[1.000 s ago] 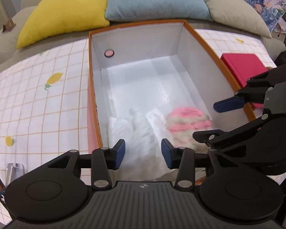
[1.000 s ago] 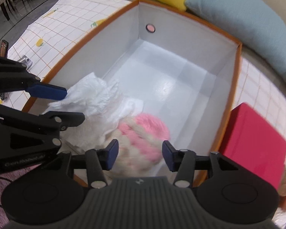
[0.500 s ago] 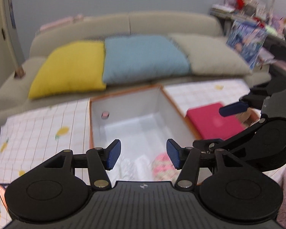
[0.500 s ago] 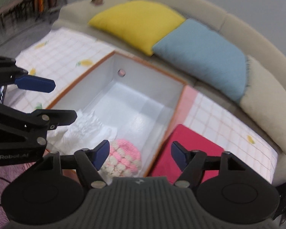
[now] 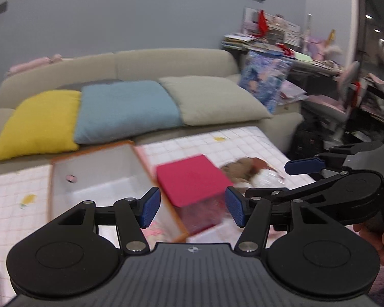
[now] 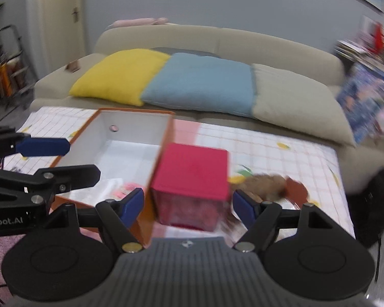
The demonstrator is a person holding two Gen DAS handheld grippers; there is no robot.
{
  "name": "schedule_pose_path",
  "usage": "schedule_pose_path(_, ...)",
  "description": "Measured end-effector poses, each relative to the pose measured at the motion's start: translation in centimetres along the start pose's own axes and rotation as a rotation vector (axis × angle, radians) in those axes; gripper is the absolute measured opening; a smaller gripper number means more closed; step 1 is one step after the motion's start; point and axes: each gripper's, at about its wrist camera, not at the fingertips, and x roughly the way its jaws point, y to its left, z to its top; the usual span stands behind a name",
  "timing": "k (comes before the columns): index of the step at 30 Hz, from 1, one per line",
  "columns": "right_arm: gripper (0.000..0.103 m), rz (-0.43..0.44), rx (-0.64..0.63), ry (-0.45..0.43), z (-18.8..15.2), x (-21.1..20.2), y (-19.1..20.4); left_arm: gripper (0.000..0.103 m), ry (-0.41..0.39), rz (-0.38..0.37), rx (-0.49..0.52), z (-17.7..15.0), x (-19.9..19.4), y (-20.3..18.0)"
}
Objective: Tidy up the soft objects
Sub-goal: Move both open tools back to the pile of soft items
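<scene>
Both claws hang in the air above the table, and both stand wide open with nothing between their blue pads. From its own camera, the left claw point(image 5: 190, 209) points at the gap between the orange box point(image 5: 51, 179) and the pink box point(image 5: 192, 179). The right claw point(image 6: 189, 206) has the pink box point(image 6: 192, 176) sitting in the space ahead of its fingers, but not touching them.

Inside the orange box point(image 6: 166, 138), which is white inside with a small pink dot on its back wall, lie a white fluffy cloth point(image 6: 112, 183) and a bit of a pink and white knitted thing point(image 6: 126, 188). They rest at the near end of the box, close in front of the left side of the right claw. Out on the table, to the right of the pink box, lies a brown furry toy point(image 6: 263, 184) with a red part, blurry, just beyond the right claw's right finger. In the left camera the same toy point(image 5: 243, 168) sits past the pink box.

On the side of the left claw I can read "Robot.AI" in white letters.

Behind the table stands a beige sofa point(image 6: 217, 41) with a yellow pillow point(image 6: 120, 76), a blue pillow point(image 6: 199, 81) and a beige pillow point(image 6: 294, 94).
</scene>
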Motion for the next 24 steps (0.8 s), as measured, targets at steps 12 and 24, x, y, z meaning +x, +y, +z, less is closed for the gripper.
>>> schedule_pose_path(12,0.075,-0.204,0.162,0.077,-6.4,0.4,-7.0,0.068,0.131,-0.169,-0.052,-1.8,6.4,-3.7)
schedule_pose_path(24,0.074,-0.251,0.312,0.125,-8.4,3.2,-10.6,0.068,0.192,-0.207,-0.023,-2.4,9.8,-5.1)
